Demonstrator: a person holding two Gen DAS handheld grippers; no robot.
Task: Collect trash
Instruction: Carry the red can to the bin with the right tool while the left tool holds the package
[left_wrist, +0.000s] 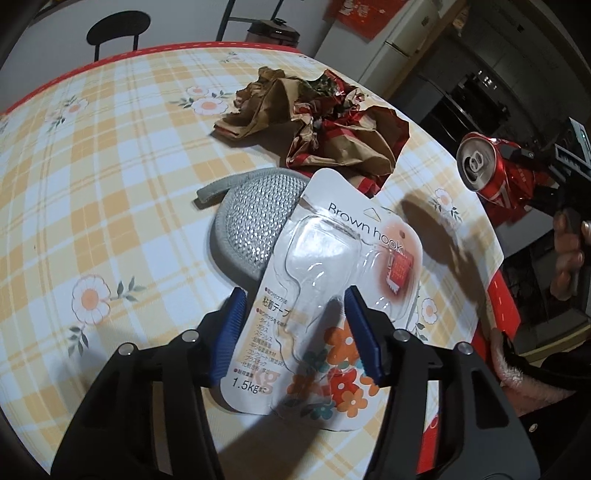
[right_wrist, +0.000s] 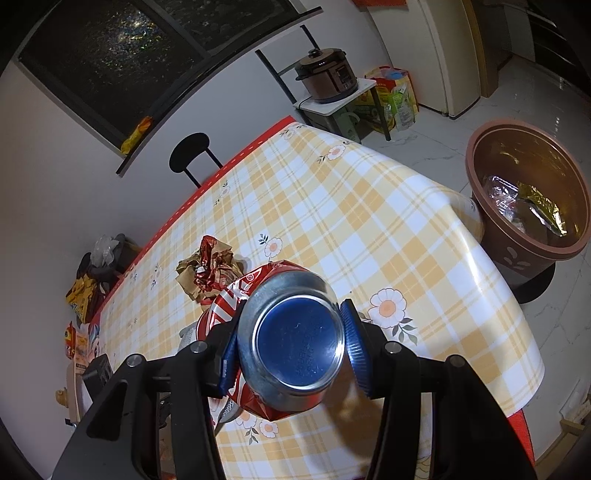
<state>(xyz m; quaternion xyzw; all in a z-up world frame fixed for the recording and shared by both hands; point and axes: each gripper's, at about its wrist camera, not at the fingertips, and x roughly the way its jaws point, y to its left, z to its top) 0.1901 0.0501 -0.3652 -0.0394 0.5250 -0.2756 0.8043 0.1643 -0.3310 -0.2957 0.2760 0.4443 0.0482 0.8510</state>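
Observation:
A white "Brown hook" blister pack (left_wrist: 332, 258) lies tilted between the blue pads of my left gripper (left_wrist: 295, 332). The left pad touches the card's edge and the right pad sits against the clear blister. The pack's top rests over a grey mesh scrubber (left_wrist: 251, 221). Behind it lies crumpled brown and red wrapping paper (left_wrist: 314, 118), also visible as paper (right_wrist: 207, 269) in the right wrist view. My right gripper (right_wrist: 291, 350) is shut on a crushed red can (right_wrist: 288, 350), its base toward the camera. The can (left_wrist: 491, 173) hangs above the table's right edge.
The table (right_wrist: 369, 221) carries a yellow plaid floral cloth. A brown round bin (right_wrist: 480, 206) with foil and plastic inside stands on the floor past the table's right end. A black chair (right_wrist: 192, 151) is at the far side. A person's hand (left_wrist: 569, 251) holds the right tool.

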